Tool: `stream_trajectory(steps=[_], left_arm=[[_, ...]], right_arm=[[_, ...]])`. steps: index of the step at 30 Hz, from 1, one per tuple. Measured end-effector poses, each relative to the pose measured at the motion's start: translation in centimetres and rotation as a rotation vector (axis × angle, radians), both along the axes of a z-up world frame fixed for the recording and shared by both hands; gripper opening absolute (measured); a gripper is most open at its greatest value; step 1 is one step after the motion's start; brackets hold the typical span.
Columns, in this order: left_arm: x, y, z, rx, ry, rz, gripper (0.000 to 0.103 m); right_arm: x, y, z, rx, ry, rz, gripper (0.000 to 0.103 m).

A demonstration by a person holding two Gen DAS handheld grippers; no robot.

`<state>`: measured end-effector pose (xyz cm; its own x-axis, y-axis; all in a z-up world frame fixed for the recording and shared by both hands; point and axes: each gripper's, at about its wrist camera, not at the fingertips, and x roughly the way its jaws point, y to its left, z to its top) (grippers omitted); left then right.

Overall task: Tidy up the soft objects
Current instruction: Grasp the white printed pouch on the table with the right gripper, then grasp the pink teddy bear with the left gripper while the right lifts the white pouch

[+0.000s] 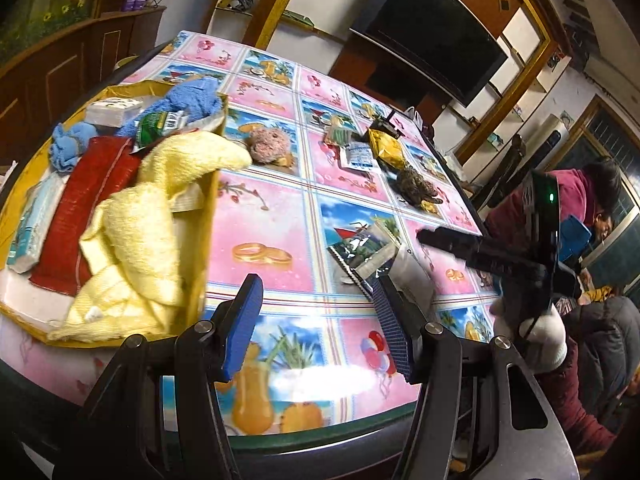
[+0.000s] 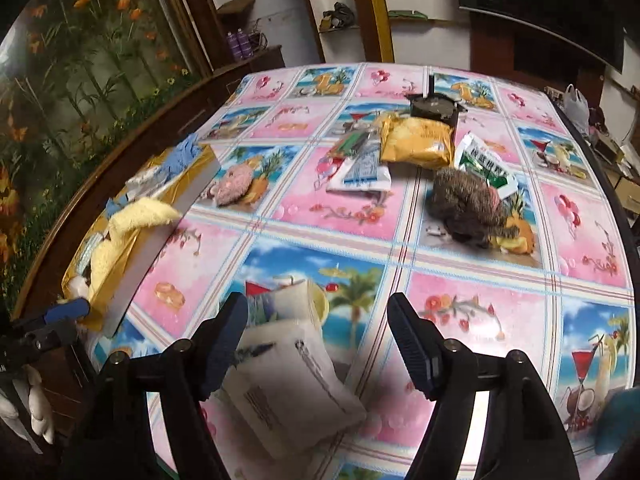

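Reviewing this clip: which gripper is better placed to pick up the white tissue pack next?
Right. The right gripper is open and sits over the white tissue pack. The left gripper, also open, hangs near the table edge beside the gold box, with the pack further off.

Fluffy terry towel [image 1: 160,184] (pale yellow) over glossy tablecloth [image 1: 272,216].

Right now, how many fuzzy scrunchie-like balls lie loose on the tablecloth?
2. A pink one lies just beside the gold box; a brown one lies farther right, near the green-white packet. Others may be hidden inside the box.
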<state>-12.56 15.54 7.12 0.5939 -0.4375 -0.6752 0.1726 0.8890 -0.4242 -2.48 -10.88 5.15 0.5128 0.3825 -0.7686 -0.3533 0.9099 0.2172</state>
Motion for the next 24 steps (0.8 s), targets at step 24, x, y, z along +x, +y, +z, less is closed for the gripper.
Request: stream_trajectory(steps=[24], left_arm=[[22.7, -5.4, -3.9, 0.350, 0.163, 0.144, 0.058]], right_arm=[[-2.2, -3.2, -3.4, -0.019, 0.053, 0.099, 0.034]])
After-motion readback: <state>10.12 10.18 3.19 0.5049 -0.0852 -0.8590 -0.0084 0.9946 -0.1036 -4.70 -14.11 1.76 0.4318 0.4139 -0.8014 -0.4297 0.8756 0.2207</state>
